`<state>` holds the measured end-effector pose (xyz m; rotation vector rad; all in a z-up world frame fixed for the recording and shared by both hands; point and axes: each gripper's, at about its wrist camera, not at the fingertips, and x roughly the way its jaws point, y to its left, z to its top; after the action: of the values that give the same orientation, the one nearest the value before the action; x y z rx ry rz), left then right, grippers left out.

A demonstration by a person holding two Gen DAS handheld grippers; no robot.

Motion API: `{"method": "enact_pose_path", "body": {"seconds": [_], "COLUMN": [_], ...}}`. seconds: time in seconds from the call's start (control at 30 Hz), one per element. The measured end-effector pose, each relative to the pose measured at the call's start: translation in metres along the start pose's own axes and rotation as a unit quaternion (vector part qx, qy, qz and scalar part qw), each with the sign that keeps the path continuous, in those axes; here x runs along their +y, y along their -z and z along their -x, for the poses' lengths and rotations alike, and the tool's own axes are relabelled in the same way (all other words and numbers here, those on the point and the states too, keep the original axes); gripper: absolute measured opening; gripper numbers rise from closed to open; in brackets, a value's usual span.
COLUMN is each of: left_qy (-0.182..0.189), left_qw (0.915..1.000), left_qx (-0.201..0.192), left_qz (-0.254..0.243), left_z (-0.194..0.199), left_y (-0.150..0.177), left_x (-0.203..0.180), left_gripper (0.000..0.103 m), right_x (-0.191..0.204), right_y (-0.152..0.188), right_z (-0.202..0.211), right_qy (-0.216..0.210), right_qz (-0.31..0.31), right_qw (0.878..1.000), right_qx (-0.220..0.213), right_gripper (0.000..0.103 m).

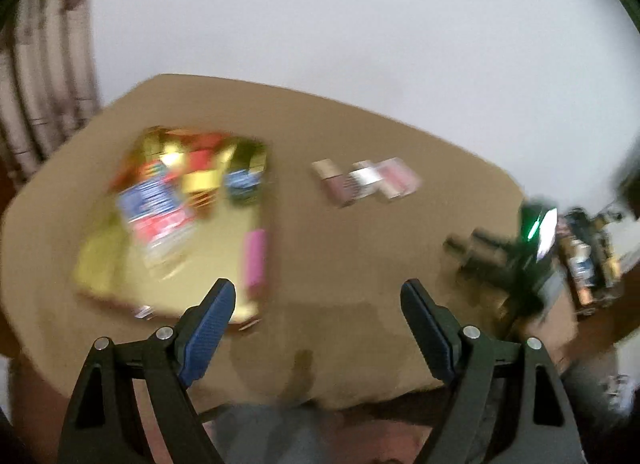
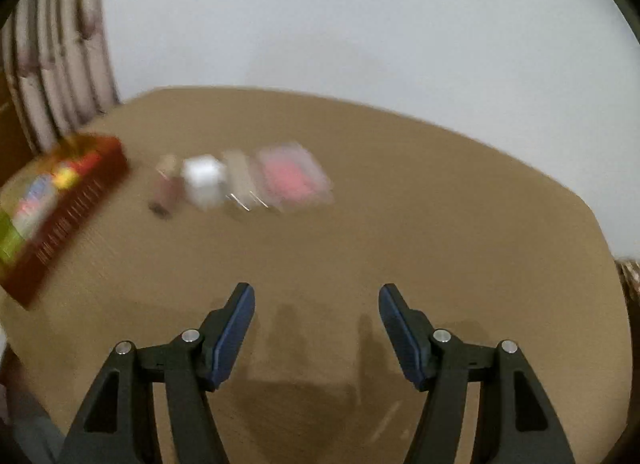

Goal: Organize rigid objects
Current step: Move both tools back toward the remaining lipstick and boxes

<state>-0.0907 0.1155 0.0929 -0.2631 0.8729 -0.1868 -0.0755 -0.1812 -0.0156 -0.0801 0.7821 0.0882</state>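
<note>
On the tan table (image 1: 360,248), taking the red box (image 2: 76,200) as landmark and reading left to right in the right wrist view: the box sits at the far left, gold-lined, already holding several blurred packets. Just right of it, a small brownish block (image 2: 164,184), touching or nearly touching a white cube-like box (image 2: 202,180). Right of that, a pale flat piece (image 2: 240,176), then a clear case with pink contents (image 2: 294,176), farthest from the box. All four sit close together, well apart from both grippers.

Left gripper (image 1: 318,296): released, jaws wide, nothing between them; it hangs over the near corner of the box. In its view a pink bar (image 1: 256,260) lies inside the box on the near right side (heavy blur, so the other contents are unreadable). Right gripper (image 2: 316,298): also released, jaws apart, empty, over bare table to the right of the box.

Handling, as a guess: small cartons and cases, light and stiff, so a modest squeeze should do. The clear case looks smooth and thin-walled, so likely slippery and prone to cracking; take it across its short edges, near the middle. White cube: grip two opposite flat faces. The brownish block is narrow; pinch its long sides so it can't pivot.
</note>
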Motion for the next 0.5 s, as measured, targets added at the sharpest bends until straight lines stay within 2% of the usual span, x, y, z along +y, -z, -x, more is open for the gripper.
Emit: {"method": "enact_pose_path", "body": {"seconds": [0.07, 0.1, 0.17, 0.27, 0.33, 0.4, 0.5], "left_qy": [0.0, 0.003, -0.002, -0.007, -0.049, -0.056, -0.092], "left_qw": [0.9999, 0.9998, 0.9995, 0.9986, 0.997, 0.9962, 0.991], "left_qx": [0.005, 0.007, 0.013, 0.025, 0.035, 0.039, 0.059], "left_qz": [0.012, 0.017, 0.028, 0.046, 0.047, 0.054, 0.077], "left_z": [-0.017, -0.026, -0.048, -0.082, -0.108, -0.128, -0.159], "left_y": [-0.019, -0.028, -0.05, -0.076, -0.093, -0.104, -0.119], "left_x": [-0.017, -0.023, -0.034, -0.045, -0.049, -0.05, -0.044], "left_gripper": [0.081, 0.081, 0.081, 0.081, 0.081, 0.082, 0.08], "right_x": [-0.02, -0.029, -0.05, -0.064, -0.073, -0.073, -0.08], "right_y": [0.019, 0.023, 0.024, 0.028, 0.027, 0.029, 0.03], "right_z": [-0.002, -0.003, 0.007, 0.008, 0.009, 0.01, 0.011], "right_qy": [0.017, 0.012, -0.017, -0.027, -0.041, -0.055, -0.075], "right_qz": [-0.011, -0.025, -0.071, -0.099, -0.106, -0.11, -0.122], "right_qw": [1.0, 1.0, 0.997, 0.995, 0.993, 0.992, 0.989], "right_qx": [0.009, 0.015, -0.007, -0.014, -0.017, -0.024, -0.024], "right_gripper": [0.066, 0.066, 0.067, 0.067, 0.067, 0.067, 0.067]}}
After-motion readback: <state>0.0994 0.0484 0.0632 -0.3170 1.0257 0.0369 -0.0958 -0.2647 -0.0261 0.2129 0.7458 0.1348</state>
